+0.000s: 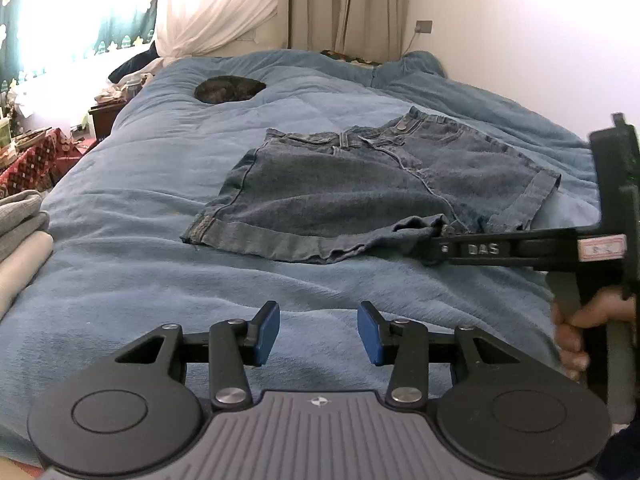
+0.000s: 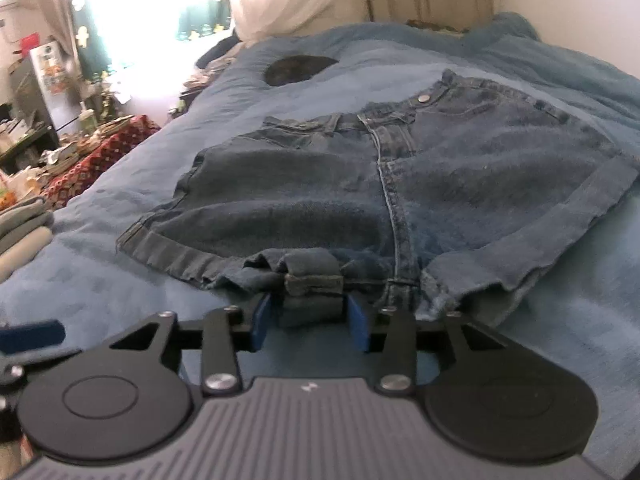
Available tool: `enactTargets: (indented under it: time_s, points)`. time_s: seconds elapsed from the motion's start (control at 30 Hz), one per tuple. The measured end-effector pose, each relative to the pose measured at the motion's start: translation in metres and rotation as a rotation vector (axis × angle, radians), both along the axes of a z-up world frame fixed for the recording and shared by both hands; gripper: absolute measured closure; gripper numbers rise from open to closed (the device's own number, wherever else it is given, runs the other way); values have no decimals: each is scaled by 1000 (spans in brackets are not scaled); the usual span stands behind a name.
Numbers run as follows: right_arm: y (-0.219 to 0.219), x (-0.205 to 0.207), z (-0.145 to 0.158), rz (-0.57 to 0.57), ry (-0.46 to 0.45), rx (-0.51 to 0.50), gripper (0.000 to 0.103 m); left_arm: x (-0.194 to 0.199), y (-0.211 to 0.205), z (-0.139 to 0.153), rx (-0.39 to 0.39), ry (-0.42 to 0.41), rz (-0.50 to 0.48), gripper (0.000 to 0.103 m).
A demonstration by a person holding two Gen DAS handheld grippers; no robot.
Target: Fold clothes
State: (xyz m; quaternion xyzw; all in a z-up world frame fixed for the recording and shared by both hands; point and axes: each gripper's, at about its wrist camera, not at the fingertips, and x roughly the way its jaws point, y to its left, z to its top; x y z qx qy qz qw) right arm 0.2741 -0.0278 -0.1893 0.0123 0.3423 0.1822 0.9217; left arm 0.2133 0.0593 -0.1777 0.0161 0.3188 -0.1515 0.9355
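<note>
Your denim shorts (image 1: 360,196) lie spread on the blue blanket (image 1: 160,184). Your right gripper (image 2: 308,320), marked "DAS" on its side, has the bunched near hem between half-open pads. Your left gripper (image 1: 319,332) hovers empty, half open, just short of the shorts.

"DAS" on right gripper (image 1: 434,249)

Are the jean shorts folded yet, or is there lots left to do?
Partly. The blue denim shorts lie on the blue blanket, one leg apparently turned over the other. The right gripper has a bunched hem between its blue pads; the left gripper is open, holding nothing. Further folds look left. Folded grey and beige clothes already sit stacked nearby.
</note>
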Motion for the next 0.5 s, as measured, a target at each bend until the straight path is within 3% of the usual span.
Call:
enactTargets:
  time_s: [0.1,0.27,0.4,0.43,0.5]
  points:
    - [-4,2,2,-20,-15,-48,74,0,0,0,-2,0,1,61]
    - [-30,-5,12,35,-55,-90,90,2,6,0,-8,1,13,61]
    - [-41,-31,31,163,-244,-250,86,6,10,3,-6,-12,28,61]
    - [-42,-32,32,198,-233,-274,83,7,11,4,2,-24,31,60]
    - [-48,-30,27,224,-167,-229,83,10,12,6,19,-43,30,58]
